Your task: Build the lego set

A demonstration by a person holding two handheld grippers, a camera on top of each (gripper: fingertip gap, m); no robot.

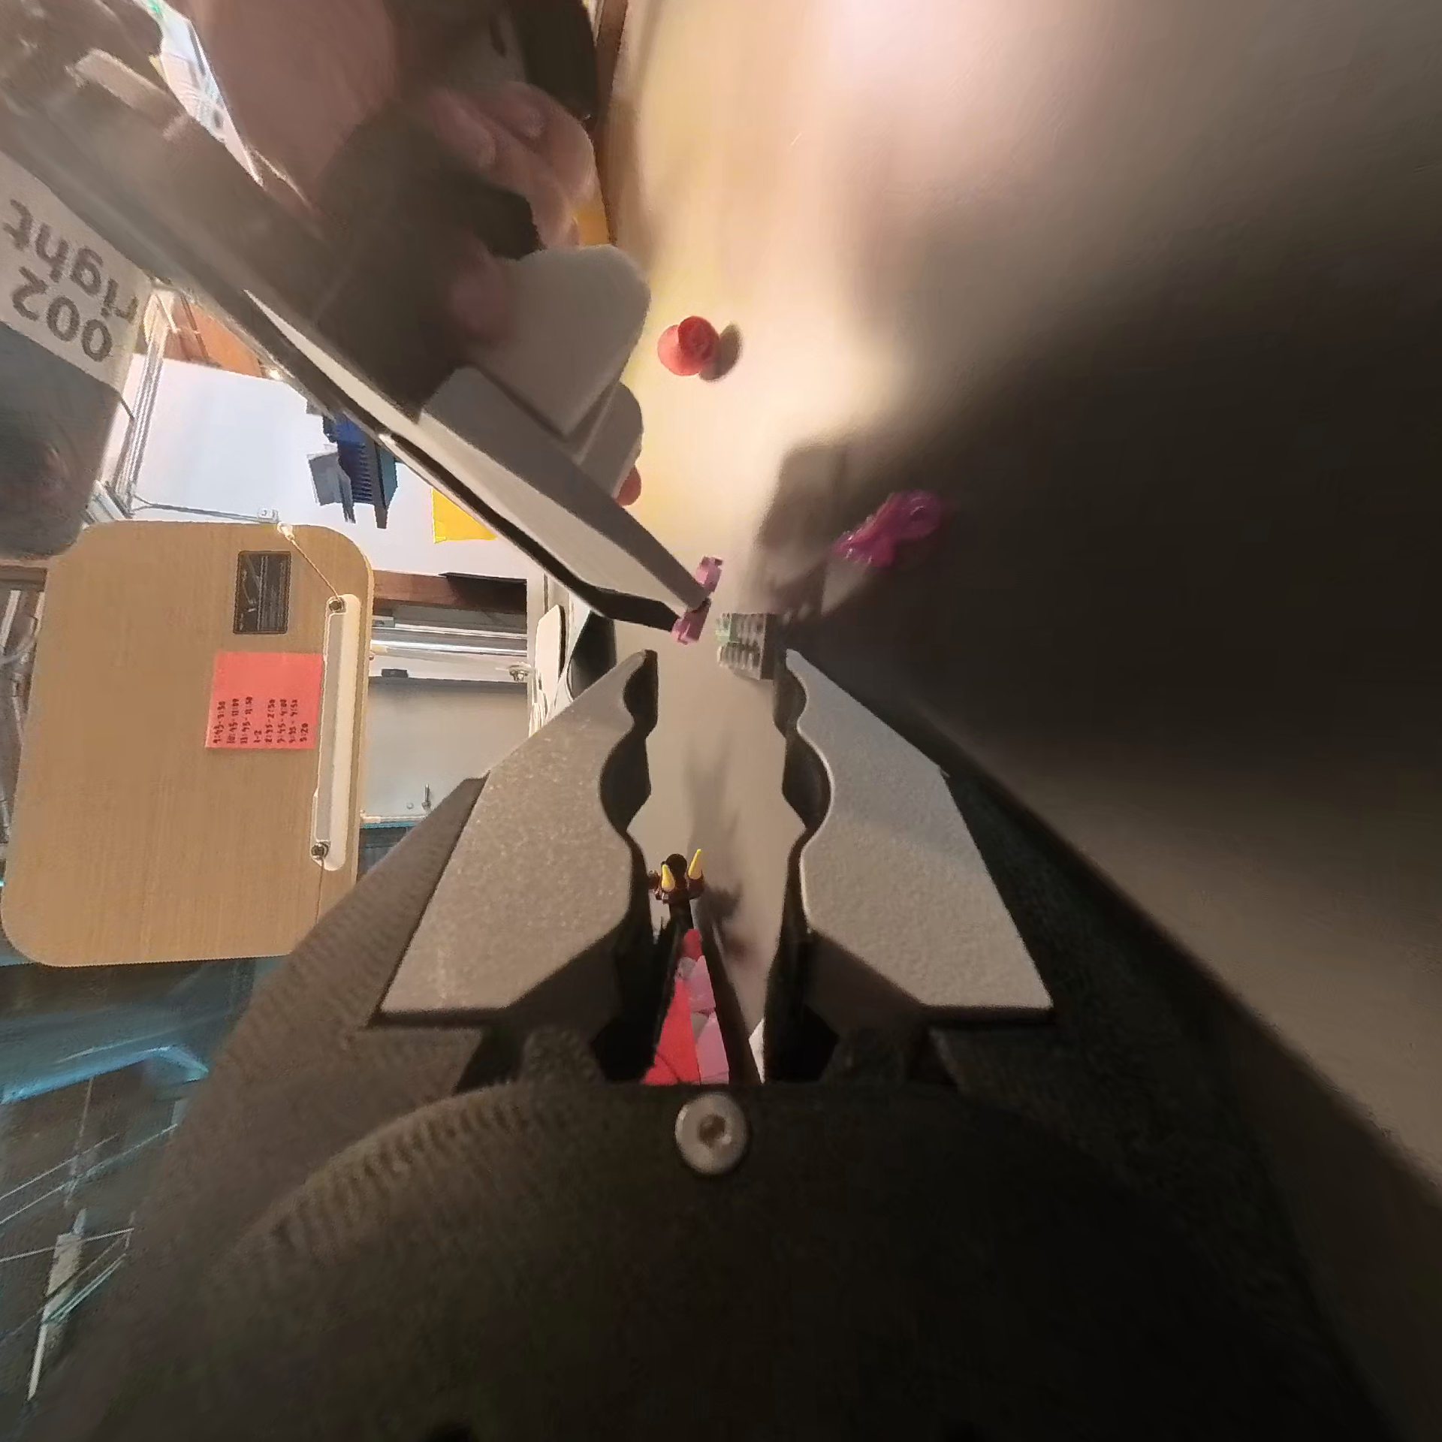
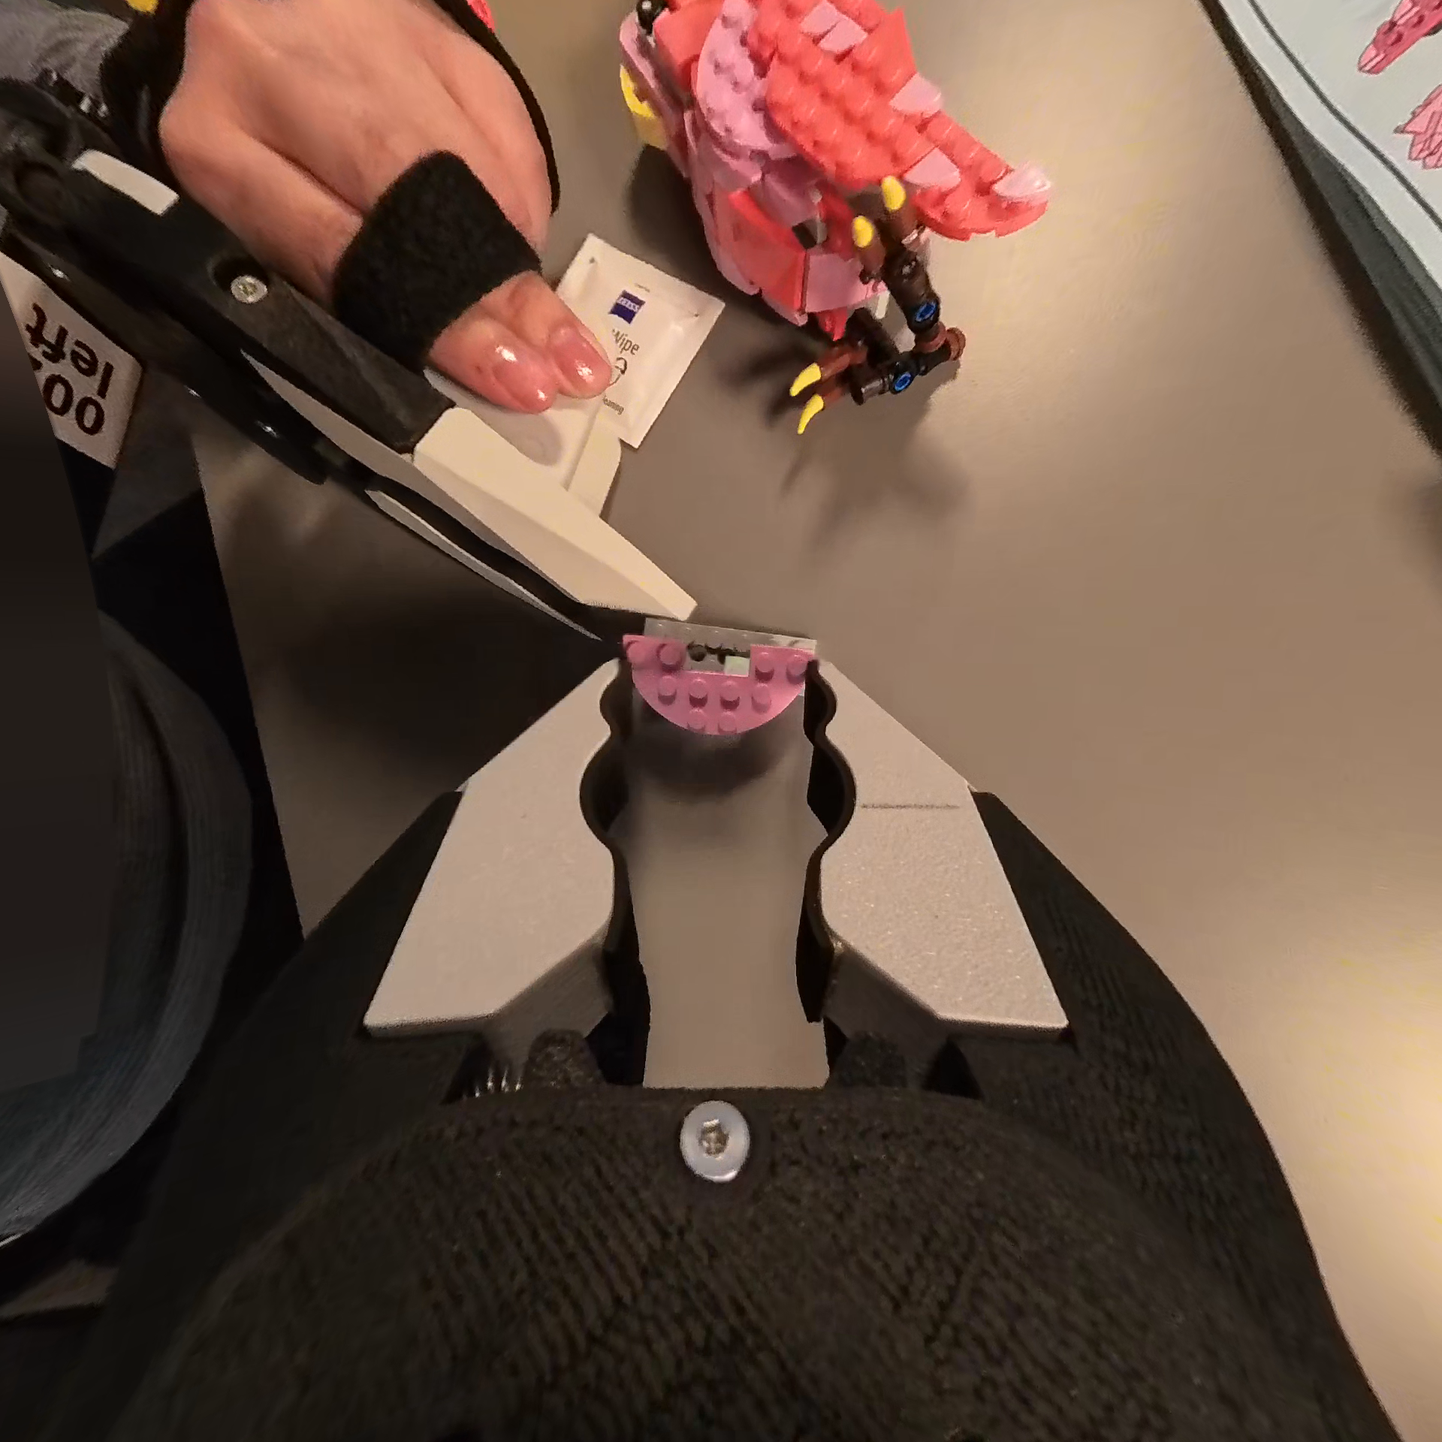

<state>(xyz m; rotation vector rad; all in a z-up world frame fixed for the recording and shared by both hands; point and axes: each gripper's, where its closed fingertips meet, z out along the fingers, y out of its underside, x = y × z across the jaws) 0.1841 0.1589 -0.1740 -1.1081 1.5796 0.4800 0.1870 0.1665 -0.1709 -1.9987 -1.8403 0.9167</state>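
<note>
At the left, a hand (image 2: 343,156) in a black strap steers the left tongs (image 2: 671,616), whose tips reach in just beside the grey plate (image 2: 729,629); seen along their own fingers in the left wrist view they stand partly open with nothing between them, the grey plate just off the tip of one finger (image 1: 804,687). In the middle, the right tongs (image 2: 718,671) are closed on the pink half-round studded plate (image 2: 718,698), a pad (image 2: 815,687) pressing each end of its straight edge, the grey plate joined along that edge and both held clear of the worktop (image 2: 1092,624). The hold looks thin, out at the very tips, so I reckon a nudge from the left tongs could twist the pink plate or pop it loose, or split the grey plate off. Behind lies a white sachet (image 2: 648,328). Farther right stands a coral and pink brick creature (image 2: 827,156) with yellow claws, well apart, and a printed sheet (image 2: 1397,47) at the far edge.
</note>
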